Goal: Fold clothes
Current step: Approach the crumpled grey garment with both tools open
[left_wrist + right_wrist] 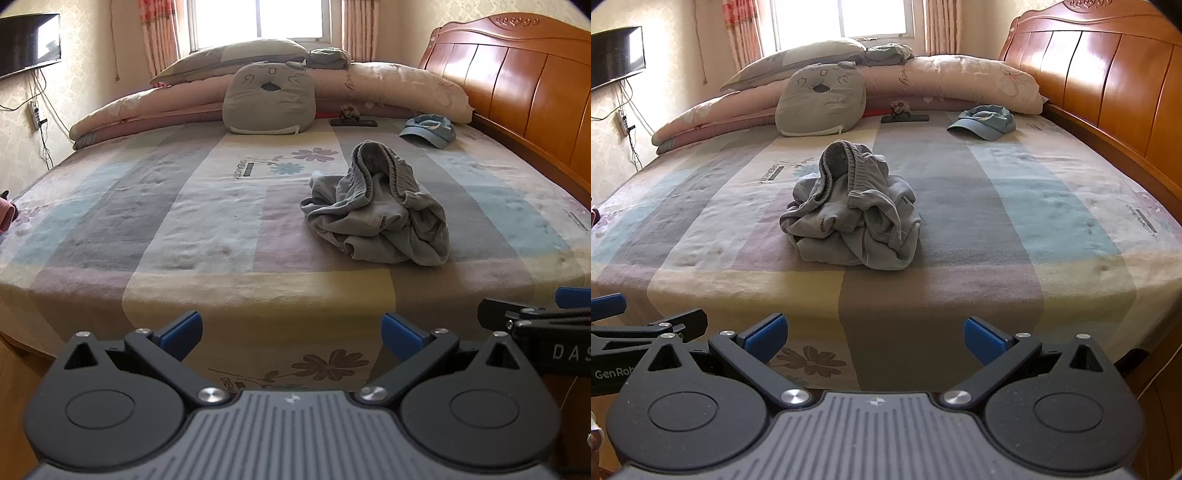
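Crumpled grey clothes point(851, 218), soft with a ribbed waistband, are lying heaped on the striped bedsheet point(1015, 206), well ahead of the right gripper point(875, 341) and left gripper point(291, 336), both standing spread wide, holding nothing.

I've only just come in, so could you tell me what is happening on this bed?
A person holds two grippers at the near edge of the bed. The left gripper and the right gripper are both open and empty. The grey garment lies crumpled in a heap, untouched, so folding has not yet started.
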Tool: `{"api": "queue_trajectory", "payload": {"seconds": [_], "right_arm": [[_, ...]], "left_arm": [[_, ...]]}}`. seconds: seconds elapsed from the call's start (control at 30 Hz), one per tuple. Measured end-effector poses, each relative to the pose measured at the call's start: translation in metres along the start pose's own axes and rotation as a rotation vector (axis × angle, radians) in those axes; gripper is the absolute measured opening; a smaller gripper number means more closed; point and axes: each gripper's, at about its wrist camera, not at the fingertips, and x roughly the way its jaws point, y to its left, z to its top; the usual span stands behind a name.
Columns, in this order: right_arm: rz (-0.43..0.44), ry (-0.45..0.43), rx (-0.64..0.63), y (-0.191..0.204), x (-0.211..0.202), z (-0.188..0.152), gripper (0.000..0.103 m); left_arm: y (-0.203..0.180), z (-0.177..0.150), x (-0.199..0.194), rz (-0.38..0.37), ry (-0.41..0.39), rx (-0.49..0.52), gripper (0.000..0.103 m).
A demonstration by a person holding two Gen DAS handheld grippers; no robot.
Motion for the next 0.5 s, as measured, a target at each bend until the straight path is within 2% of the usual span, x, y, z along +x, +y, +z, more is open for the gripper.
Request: {"api": "queue_trajectory", "payload": {"seconds": [0.5], "right_arm": [[0.004,-0.007,0.008,-0.0041,0.0004,-0.002,0.103]], "left_arm": [[-0.0041,-0.0004,0.0051,-0.004,0.009,-0.003,0.102]]}}
